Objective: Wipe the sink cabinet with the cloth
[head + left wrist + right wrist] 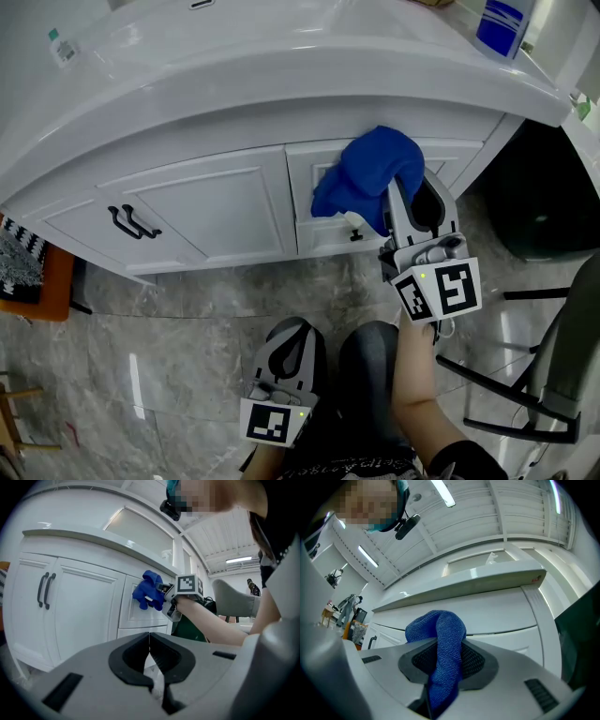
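Pinching the cloth (443,634) between its jaws, the right gripper (409,195) holds it against the drawer front (322,239) of the white cabinet (220,202), just under the countertop edge. The left gripper (149,652) hangs low beside the person's knee, well apart from the cabinet, its jaws pressed together on nothing. Two black handles (133,223) sit on the doors at the left.

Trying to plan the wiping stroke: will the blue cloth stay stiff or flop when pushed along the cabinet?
Probably floppy: the cloth bunches in folds beyond the right gripper. Likely light: a narrow pinch holds it all.
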`<state>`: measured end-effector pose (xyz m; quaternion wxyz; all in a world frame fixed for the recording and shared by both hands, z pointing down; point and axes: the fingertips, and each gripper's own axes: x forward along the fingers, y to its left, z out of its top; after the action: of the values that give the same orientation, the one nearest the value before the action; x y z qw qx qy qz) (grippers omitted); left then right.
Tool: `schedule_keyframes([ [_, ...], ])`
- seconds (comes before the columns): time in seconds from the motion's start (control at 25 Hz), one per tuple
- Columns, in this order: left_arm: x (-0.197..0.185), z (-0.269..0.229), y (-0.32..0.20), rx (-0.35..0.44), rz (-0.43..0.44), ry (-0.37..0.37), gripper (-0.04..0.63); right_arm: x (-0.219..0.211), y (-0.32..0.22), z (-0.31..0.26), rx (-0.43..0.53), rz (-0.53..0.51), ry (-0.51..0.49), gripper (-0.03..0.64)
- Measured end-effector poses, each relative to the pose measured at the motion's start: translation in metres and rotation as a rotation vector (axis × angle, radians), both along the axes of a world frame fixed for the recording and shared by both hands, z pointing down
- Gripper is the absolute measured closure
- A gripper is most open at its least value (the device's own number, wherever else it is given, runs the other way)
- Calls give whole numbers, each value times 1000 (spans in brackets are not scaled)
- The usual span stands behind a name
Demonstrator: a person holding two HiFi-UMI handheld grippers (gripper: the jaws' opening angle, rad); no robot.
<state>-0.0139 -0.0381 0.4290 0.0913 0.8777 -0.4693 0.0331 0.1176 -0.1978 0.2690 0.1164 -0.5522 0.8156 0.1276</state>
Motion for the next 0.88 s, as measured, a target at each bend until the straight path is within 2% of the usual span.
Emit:
schedule_keyframes([
  [0.2, 13, 7, -25, 8, -27, -1, 591, 5, 3, 5, 45, 36, 82, 502],
  [0.32, 21, -3, -38, 31, -31, 27, 591, 9, 3, 7, 47, 71, 117, 502],
  [0.48, 28, -16, -42, 63, -21, 53, 591, 15, 3, 8, 38, 96, 124, 502],
  [0.88, 30, -11, -33, 41, 16, 62, 589, 34, 3, 9, 27, 142, 117, 502],
])
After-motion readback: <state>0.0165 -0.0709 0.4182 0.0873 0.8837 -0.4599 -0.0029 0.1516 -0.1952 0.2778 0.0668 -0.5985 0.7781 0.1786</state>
